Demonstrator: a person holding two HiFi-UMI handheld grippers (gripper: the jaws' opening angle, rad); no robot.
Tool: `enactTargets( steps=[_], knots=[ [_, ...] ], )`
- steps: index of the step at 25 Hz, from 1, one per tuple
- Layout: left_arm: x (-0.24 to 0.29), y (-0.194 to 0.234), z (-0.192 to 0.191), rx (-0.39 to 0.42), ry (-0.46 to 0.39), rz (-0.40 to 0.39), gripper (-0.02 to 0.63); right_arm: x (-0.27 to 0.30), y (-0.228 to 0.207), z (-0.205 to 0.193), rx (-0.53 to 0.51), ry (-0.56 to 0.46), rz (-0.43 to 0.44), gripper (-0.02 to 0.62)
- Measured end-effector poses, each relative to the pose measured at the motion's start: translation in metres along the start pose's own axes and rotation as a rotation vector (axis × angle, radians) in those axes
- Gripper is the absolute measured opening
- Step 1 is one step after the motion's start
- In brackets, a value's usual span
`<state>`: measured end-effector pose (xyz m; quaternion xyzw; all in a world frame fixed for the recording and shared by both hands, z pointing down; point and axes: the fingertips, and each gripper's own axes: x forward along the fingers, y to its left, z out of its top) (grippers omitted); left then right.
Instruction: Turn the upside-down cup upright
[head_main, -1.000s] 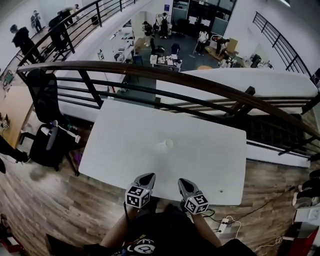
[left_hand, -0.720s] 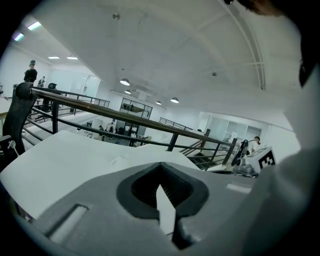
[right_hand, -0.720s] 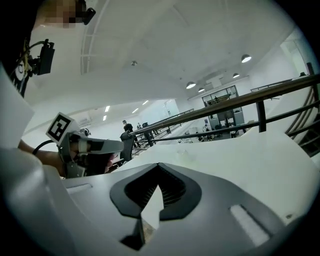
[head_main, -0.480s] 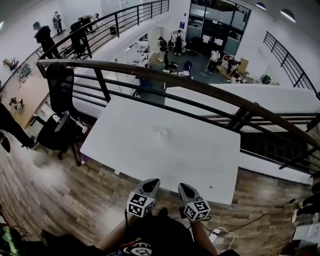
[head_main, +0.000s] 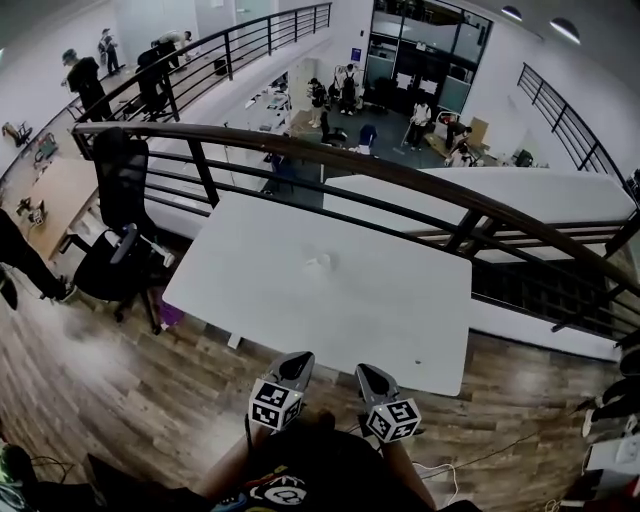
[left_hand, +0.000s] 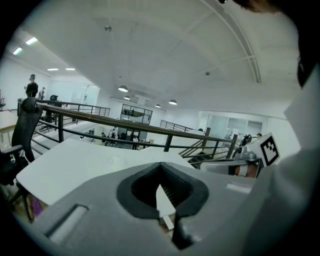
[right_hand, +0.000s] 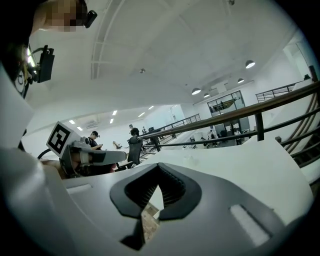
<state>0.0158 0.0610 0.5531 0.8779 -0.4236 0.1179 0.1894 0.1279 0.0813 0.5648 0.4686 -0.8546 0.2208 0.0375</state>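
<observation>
On desk (head_main: 400, 330) by railing (head_main: 420, 180), saw cup (head_main: 322, 262) near the middle, perhaps on its side. Held left hand-held gripper (head_main: 299, 358) and right hand-held gripper (head_main: 365, 372) pressed together, empty, at near edge, well apart from cup.

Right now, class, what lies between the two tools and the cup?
Only bare table, seen in the head view, between the left tool, the right tool and the cup.
</observation>
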Motion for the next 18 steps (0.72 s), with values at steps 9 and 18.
enactTargets(
  steps=[9, 18],
  knots=[
    [-0.021, 0.006, 0.025, -0.084, -0.039, -0.08, 0.005, 0.022, 0.032, 0.006, 0.014, -0.02, 0.04, 0.002],
    [-0.028, 0.015, 0.01, -0.045, -0.02, -0.087, 0.005, 0.033, 0.045, -0.003, 0.003, 0.0, 0.05, 0.002]
  ],
)
